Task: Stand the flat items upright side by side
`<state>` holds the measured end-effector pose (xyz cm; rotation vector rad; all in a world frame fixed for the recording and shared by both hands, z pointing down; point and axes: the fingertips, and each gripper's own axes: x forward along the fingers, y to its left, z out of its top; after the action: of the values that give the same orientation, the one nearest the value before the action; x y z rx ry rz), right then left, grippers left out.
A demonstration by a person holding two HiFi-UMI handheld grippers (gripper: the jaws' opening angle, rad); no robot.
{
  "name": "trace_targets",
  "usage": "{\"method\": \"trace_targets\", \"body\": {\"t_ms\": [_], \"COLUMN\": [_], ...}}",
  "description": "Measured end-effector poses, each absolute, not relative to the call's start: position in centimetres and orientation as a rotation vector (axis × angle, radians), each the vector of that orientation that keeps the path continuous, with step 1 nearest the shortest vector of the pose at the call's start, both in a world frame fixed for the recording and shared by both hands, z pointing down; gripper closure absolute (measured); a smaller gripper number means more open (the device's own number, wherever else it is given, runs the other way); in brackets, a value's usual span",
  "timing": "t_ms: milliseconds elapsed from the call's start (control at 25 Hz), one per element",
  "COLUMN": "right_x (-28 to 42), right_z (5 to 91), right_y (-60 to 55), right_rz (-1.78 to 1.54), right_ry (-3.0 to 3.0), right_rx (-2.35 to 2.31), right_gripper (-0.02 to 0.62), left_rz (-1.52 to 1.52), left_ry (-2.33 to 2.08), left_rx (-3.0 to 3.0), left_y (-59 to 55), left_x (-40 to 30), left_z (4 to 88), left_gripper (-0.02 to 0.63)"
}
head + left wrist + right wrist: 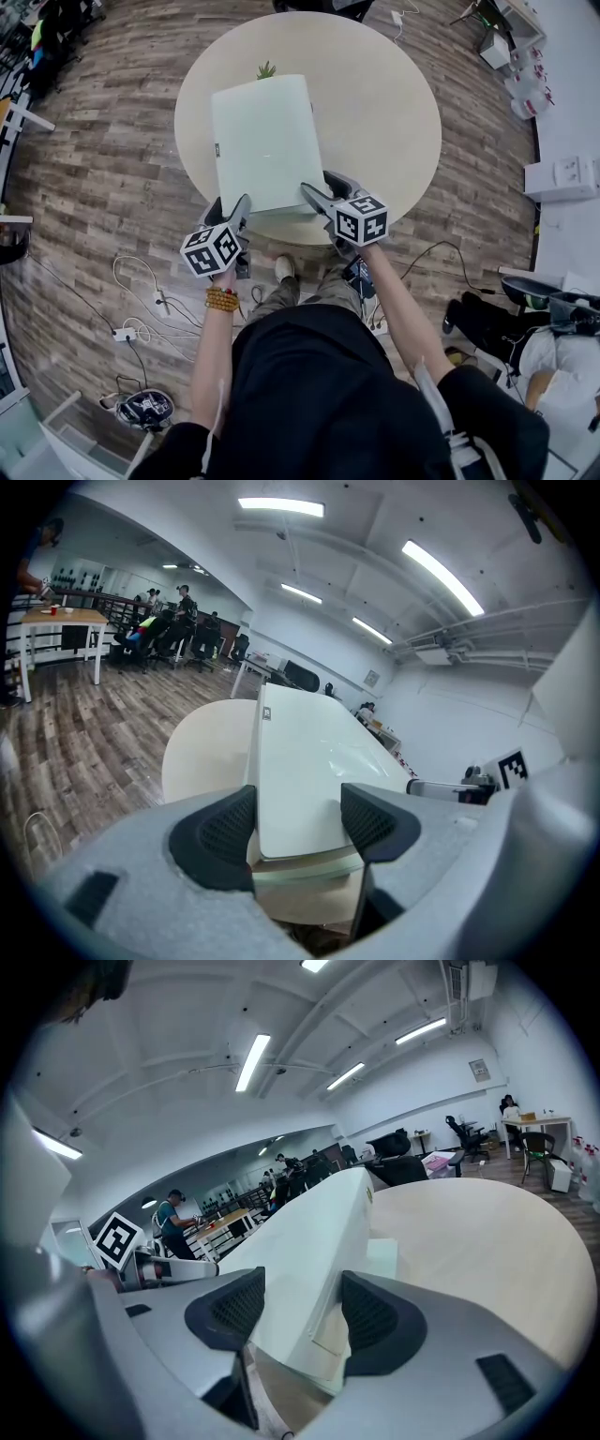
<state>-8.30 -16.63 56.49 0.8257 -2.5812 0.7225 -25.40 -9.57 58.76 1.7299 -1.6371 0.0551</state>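
Note:
A stack of flat pale green and white items [262, 141] lies on the round beige table [384, 112], its near end close to the table's front edge. My left gripper [230, 208] hangs at the stack's near left corner and my right gripper [317, 185] at its near right corner. In the left gripper view the stack [309, 761] runs away between the black pads [220, 832], which stand apart without pressing on it. The right gripper view shows the stack [309, 1241] likewise, between spread pads [375, 1321]. Both grippers are open.
A small green plant [266, 69] peeks out behind the stack's far end. Cables and a power strip [127, 333] lie on the wood floor under the table's near side. White boxes [562, 176] stand at the right wall. People and desks are far off.

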Motion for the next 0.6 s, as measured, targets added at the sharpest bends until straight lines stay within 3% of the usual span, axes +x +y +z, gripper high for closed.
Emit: {"method": "trace_targets", "body": {"t_ms": [600], "right_x": [-8.2], "right_z": [59.8], "right_y": [-17.7], "right_rz": [0.836], "right_ry": [-2.517], "right_rx": [0.833], "right_gripper": [0.336], "left_rz": [0.127], "left_ry": [-1.602], "left_rx": [1.712], "left_y": [-11.2], "left_x": [-25.6], "left_z": [61.1], "left_gripper": [0.320]}}
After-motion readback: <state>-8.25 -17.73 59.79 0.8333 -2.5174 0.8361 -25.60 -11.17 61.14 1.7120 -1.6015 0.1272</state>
